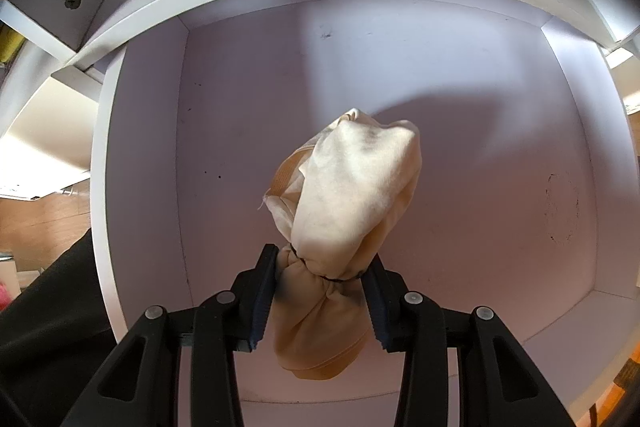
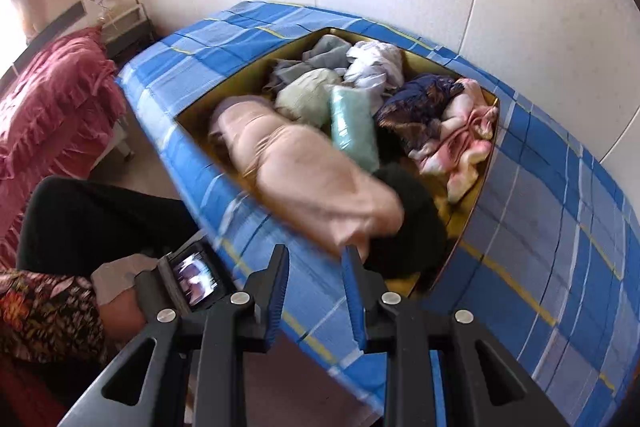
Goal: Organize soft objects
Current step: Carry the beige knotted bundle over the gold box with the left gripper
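Cream cloth bundle (image 1: 344,211), knotted or tied off with a thin dark band at its waist, sits clamped in the left hand-held gripper (image 1: 318,291), whose blue-lined fingers (image 1: 262,303) press in on the gathered neck from both sides; the upper lobe stands up ahead of the jaws and the lower lobe hangs beneath them. From the left wrist view, the bundle is held inside a white shelf compartment (image 1: 440,99), apparently clear of the back panel and above the floor of the cubby, with its shadow thrown across the rear wall. My guess is that the placing step is close to done, and the risk lies in letting go: the grip is only on the narrow tied waist, so the bundle may topple, roll toward the open front edge, or snag a pad as the jaws part. Turning to the right wrist view, the right hand-held gripper (image 2: 316,287) has its fingers apart with nothing between them, hovering over the near edge of a box covered in blue checked fabric (image 2: 540,227). Inside lies a heap of soft things: a long pink roll (image 2: 304,179) nearest the jaws, a dark garment (image 2: 404,219) under its end, a mint green bundle (image 2: 354,123), a navy cloth (image 2: 420,103) and a pink-and-white fleece (image 2: 460,143). This view is smeared by motion. The pink roll overlaps the dark garment, so a hurried pinch could drag both out together or tip the pile over the rim.
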Demonstrator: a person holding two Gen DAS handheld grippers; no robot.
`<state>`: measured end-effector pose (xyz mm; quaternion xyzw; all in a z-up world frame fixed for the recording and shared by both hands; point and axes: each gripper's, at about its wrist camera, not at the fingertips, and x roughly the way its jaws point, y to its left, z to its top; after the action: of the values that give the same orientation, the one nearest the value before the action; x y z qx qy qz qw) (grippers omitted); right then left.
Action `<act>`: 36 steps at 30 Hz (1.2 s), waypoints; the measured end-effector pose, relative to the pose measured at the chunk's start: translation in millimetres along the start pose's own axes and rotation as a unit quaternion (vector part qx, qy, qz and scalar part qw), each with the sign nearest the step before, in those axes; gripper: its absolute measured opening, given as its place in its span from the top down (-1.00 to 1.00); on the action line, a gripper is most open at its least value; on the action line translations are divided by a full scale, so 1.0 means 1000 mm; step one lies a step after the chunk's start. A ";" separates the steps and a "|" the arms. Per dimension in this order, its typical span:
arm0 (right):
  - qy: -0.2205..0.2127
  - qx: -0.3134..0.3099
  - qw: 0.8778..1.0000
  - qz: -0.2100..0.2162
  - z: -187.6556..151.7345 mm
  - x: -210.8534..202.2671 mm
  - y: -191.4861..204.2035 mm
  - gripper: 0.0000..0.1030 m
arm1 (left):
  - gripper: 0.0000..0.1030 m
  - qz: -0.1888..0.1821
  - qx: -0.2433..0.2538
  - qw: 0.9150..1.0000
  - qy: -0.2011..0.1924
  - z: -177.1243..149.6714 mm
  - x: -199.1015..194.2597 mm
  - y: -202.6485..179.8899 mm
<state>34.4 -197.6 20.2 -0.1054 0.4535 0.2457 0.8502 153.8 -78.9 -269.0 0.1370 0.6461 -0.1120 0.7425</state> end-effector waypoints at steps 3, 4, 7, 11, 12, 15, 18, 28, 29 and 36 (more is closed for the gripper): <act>0.001 -0.009 1.000 0.019 -0.026 -0.005 0.015 0.48 | 0.19 -0.001 -0.002 1.000 -0.003 0.001 0.000 0.004; 0.007 -0.013 0.999 0.031 -0.034 -0.005 0.021 0.48 | 0.19 -0.002 -0.004 1.000 -0.003 0.002 0.000 0.006; 0.035 -0.027 0.998 0.052 -0.064 0.009 0.038 0.48 | 0.19 -0.002 -0.007 1.000 -0.008 -0.005 -0.009 0.012; 0.107 -0.035 0.993 0.044 -0.103 0.052 0.053 0.48 | 0.19 0.000 -0.008 1.000 -0.014 -0.016 -0.014 0.012; 0.131 -0.033 0.990 0.041 -0.112 0.066 0.056 0.48 | 0.19 0.000 -0.009 1.000 -0.014 -0.018 -0.013 0.011; 0.173 -0.016 0.984 0.050 -0.130 0.103 0.057 0.48 | 0.19 0.001 -0.009 1.000 -0.019 -0.024 -0.018 0.004; 0.215 0.018 0.976 0.041 -0.146 0.143 0.054 0.48 | 0.19 0.003 -0.004 1.000 -0.026 -0.033 -0.028 -0.006; 0.300 0.066 0.951 0.020 -0.190 0.223 0.041 0.38 | 0.19 0.004 0.048 0.997 -0.060 -0.049 -0.048 -0.025; 0.304 0.072 0.950 0.017 -0.192 0.226 0.038 0.38 | 0.19 0.006 0.064 0.996 -0.066 -0.050 -0.053 -0.029; 0.322 0.107 0.940 -0.009 -0.204 0.239 0.017 0.38 | 0.19 -0.008 0.139 0.984 -0.108 -0.052 -0.097 -0.041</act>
<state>-9.4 -188.5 -291.6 -0.0913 0.7260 0.1412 0.6668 78.0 -100.1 -182.1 0.2212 0.5416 -0.2209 0.7803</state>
